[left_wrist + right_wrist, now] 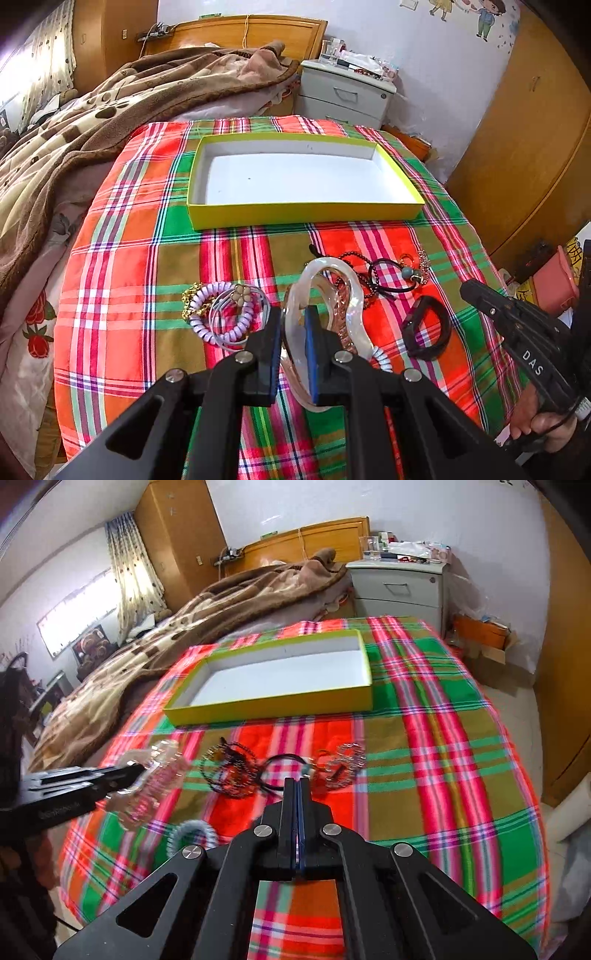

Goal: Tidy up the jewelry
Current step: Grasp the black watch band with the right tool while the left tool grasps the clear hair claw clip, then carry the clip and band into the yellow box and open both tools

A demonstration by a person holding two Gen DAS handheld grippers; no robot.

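Both grippers are built of matte black linkage arms, joined by round silver screw heads and pierced by triangular cut-outs. The fingers of the left gripper (293, 325) are faced with blue pads, and a thin blue strip is seen between those of the right gripper (297, 786). White lettering "DAS" is printed along the right gripper's side, and a thin black cable is looped at the hand (543, 428) behind it.

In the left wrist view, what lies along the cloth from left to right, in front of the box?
Lilac coil hair ties → clear wavy bangle in the left gripper → black cord with bead → black band → right gripper.
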